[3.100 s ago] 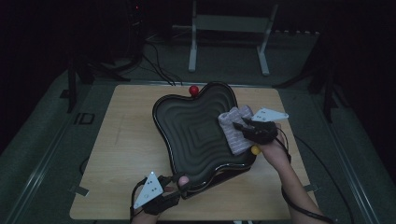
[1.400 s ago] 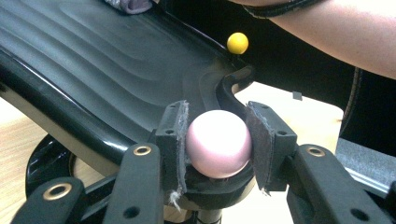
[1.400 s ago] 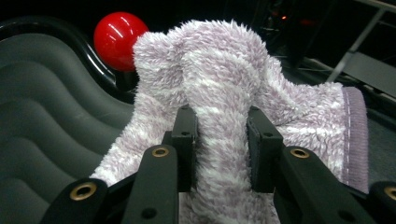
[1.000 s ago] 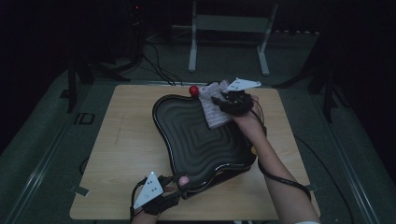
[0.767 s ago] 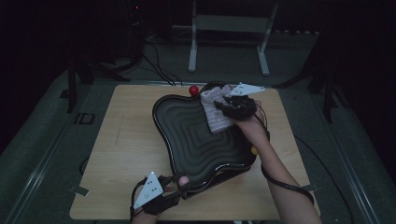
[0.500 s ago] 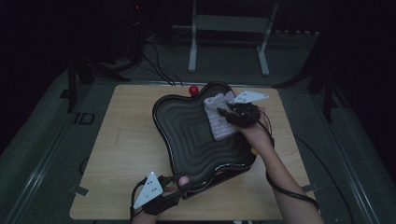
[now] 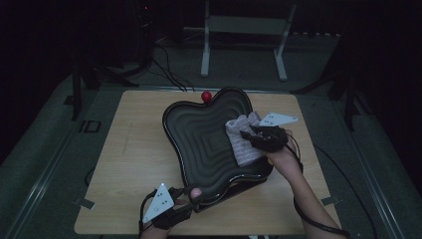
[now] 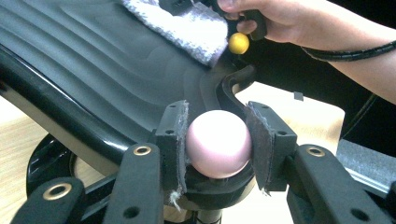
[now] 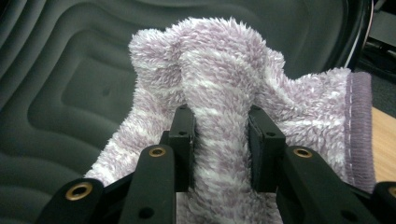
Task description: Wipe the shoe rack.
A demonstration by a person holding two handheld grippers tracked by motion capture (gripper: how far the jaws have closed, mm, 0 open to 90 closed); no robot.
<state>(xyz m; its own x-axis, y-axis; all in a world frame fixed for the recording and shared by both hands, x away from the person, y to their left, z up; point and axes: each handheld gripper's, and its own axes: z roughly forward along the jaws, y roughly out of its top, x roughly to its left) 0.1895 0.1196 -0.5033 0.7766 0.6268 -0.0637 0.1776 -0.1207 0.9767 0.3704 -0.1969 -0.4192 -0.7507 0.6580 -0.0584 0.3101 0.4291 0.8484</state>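
The right tool [image 9: 219, 135] is pinching a fold of the fuzzy lilac cloth [image 9: 224, 102] against the black ridged tray [image 7: 199, 134] on the counter [image 7: 129, 149], wiping; pressure should follow the ridges. The left tool [image 8: 217, 144] is clamping the tray's pink knob [image 8: 217, 142], steadying it.

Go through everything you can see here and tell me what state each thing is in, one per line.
Black ridged heart-shaped tray: on the table, near edge raised.
Fluffy lilac cloth: bunched, pressed on the tray.
Pink ball knob: clamped.
Left gripper: shut on the knob.
Right gripper: shut on the cloth.
Red ball: at tray's far rim.
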